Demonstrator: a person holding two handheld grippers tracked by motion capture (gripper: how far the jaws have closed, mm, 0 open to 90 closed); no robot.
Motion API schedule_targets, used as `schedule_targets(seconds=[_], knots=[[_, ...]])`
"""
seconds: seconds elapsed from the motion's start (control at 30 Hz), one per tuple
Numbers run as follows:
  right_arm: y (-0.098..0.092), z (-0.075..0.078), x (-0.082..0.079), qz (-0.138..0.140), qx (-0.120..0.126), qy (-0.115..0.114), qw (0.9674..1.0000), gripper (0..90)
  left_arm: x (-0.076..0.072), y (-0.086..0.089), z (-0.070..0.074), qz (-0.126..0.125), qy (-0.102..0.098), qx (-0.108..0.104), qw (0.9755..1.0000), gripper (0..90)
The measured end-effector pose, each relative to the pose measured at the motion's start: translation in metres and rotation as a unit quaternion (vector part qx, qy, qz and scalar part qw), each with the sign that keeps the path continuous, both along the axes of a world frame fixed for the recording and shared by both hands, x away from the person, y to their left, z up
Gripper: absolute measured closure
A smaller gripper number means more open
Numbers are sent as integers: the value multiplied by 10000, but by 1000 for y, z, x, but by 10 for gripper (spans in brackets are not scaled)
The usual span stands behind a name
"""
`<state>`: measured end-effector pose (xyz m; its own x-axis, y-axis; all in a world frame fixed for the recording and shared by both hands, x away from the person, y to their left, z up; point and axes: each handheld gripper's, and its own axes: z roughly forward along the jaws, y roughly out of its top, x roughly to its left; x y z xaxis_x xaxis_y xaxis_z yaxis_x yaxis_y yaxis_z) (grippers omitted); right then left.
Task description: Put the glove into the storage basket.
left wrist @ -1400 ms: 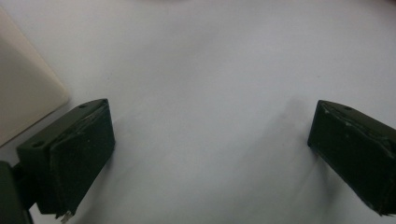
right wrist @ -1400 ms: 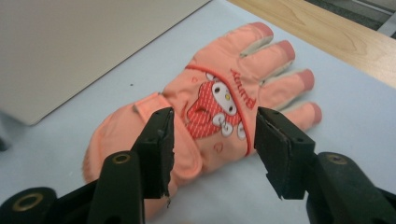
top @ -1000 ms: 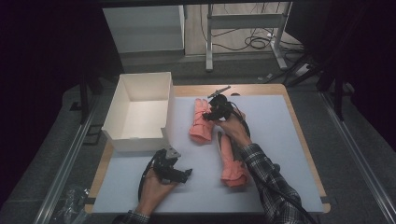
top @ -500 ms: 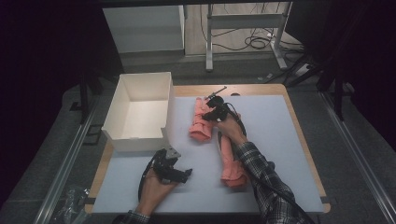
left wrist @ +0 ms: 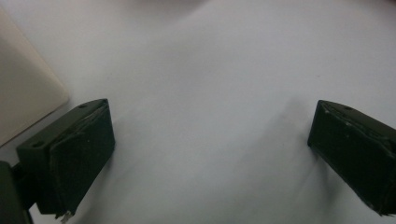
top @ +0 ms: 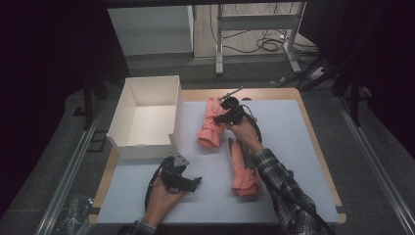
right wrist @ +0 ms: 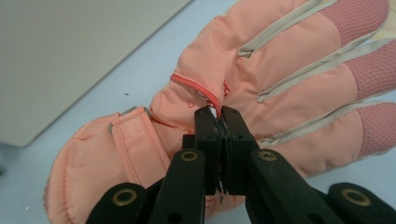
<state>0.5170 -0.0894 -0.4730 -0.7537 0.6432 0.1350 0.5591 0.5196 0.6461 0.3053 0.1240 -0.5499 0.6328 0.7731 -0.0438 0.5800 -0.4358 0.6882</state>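
From my right gripper view I see the right gripper (right wrist: 219, 116) with its jaws having just closed, pinched on a fold of the pink glove (right wrist: 261, 84) near its red trim. The high view adds the layout: this glove (top: 211, 123) lies beside the white box (top: 147, 117), a second glove (top: 243, 169) nearer me under my right forearm. My right hand (top: 242, 128) reaches forward; my left hand (top: 164, 193) rests low on the tabletop (top: 293, 132). The left gripper (left wrist: 210, 149) has its jaws wide apart over bare tabletop.
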Motion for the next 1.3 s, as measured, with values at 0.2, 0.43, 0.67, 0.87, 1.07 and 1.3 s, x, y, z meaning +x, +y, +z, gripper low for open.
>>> schedule_targets(seconds=[0.2, 0.43, 0.67, 0.87, 1.07, 1.3], knots=[[-3, 25, -14, 241, 210, -6, 9995, 865, 0, 0, 0, -3, -2, 4, 10000, 5], [-9, 44, -29, 465, 329, -16, 9984, 865, 0, 0, 0, -9, -5, 10, 10000, 5], [-22, 57, -49, 679, 396, 30, 9969, 865, 0, 0, 0, -6, -7, 1, 10000, 5], [-40, 63, -68, 794, 449, 120, 9958, 865, 0, 0, 0, -12, -14, 12, 10000, 5], [-61, 68, -89, 907, 418, 125, 9949, 865, 0, 0, 0, 9, -9, -13, 10000, 5], [-88, 71, -112, 978, 408, 141, 9943, 865, 0, 0, 0, -9, -11, 14, 10000, 5]])
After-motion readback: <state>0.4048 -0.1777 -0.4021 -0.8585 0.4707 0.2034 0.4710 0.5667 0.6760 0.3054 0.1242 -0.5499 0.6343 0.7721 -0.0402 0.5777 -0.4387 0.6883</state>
